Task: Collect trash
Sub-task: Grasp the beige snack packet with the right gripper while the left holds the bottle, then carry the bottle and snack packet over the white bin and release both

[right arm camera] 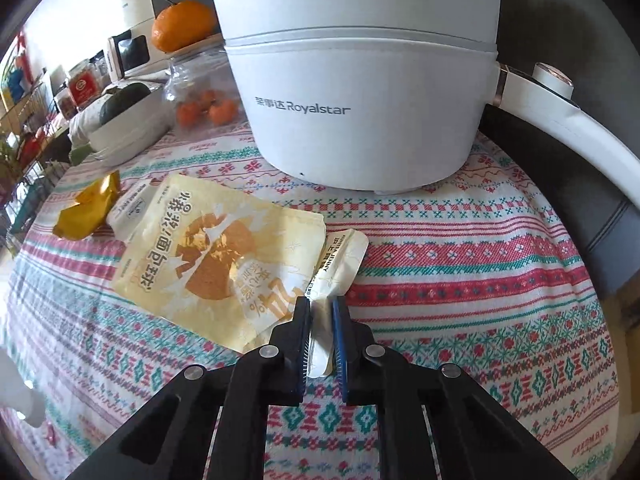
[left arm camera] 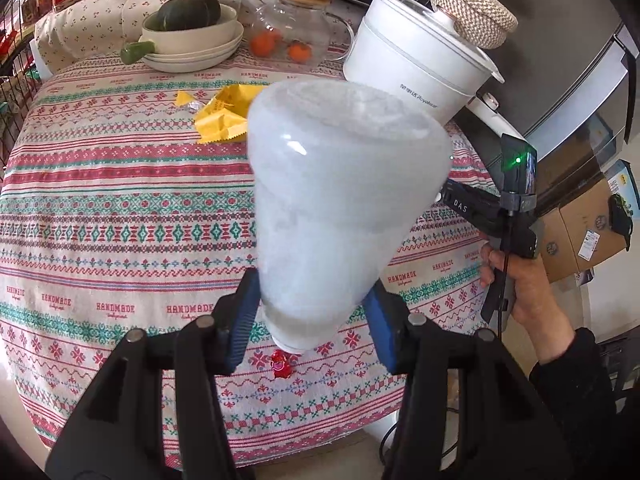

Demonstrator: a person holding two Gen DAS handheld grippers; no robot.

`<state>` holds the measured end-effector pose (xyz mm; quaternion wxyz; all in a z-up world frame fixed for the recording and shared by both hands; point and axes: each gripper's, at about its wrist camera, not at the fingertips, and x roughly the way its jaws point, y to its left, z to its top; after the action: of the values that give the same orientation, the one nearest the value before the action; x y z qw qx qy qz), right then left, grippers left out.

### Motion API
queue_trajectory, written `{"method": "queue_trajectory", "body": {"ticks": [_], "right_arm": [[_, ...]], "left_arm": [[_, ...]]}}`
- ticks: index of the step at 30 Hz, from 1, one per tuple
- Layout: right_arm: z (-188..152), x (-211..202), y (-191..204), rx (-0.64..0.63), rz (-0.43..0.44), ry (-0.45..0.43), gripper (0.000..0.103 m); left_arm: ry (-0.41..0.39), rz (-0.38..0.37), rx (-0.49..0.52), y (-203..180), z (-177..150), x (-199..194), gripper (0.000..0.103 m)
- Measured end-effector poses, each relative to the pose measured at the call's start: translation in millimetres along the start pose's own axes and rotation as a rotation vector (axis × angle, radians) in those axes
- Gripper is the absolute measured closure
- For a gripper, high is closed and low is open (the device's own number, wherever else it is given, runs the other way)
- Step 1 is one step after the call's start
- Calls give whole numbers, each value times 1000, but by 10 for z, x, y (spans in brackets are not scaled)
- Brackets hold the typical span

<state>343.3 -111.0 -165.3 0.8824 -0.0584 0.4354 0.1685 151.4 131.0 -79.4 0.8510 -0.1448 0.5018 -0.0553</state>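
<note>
My left gripper (left arm camera: 310, 316) is shut on the neck end of a cloudy white plastic bottle (left arm camera: 340, 184) and holds it above the patterned tablecloth (left arm camera: 112, 216). A small red cap-like piece (left arm camera: 281, 364) lies on the cloth just under the bottle's mouth. My right gripper (right arm camera: 321, 334) is shut on the white edge of a yellow-and-cream snack bag (right arm camera: 208, 256) that lies on the cloth. A crumpled yellow wrapper (right arm camera: 88, 212) lies left of the bag; it also shows in the left wrist view (left arm camera: 220, 120).
A white Royalstar electric pot (right arm camera: 360, 92) stands right behind the bag, its handle (right arm camera: 568, 128) reaching right. Stacked bowls with a green squash (left arm camera: 188, 28), a glass teapot with oranges (left arm camera: 292, 36) and jars stand at the back. The table edge (left arm camera: 360, 444) is near.
</note>
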Motion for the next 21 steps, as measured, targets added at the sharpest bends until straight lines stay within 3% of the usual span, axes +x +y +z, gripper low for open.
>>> {"method": "queue_trajectory", "body": {"ticks": [9,14,21], "right_arm": [[-172,-929,198,-26,68,-62,94],[-243,-1496,288,-79,28,-105,94],[-656,-2223,335,-135,-48,-132,94]], "left_arm": [[-47,-54,21,-105,-100,-288,51],[-63,-94,46,-221,-192,-412,51],[-47,-139,119,-505,-433,-471,51]]}}
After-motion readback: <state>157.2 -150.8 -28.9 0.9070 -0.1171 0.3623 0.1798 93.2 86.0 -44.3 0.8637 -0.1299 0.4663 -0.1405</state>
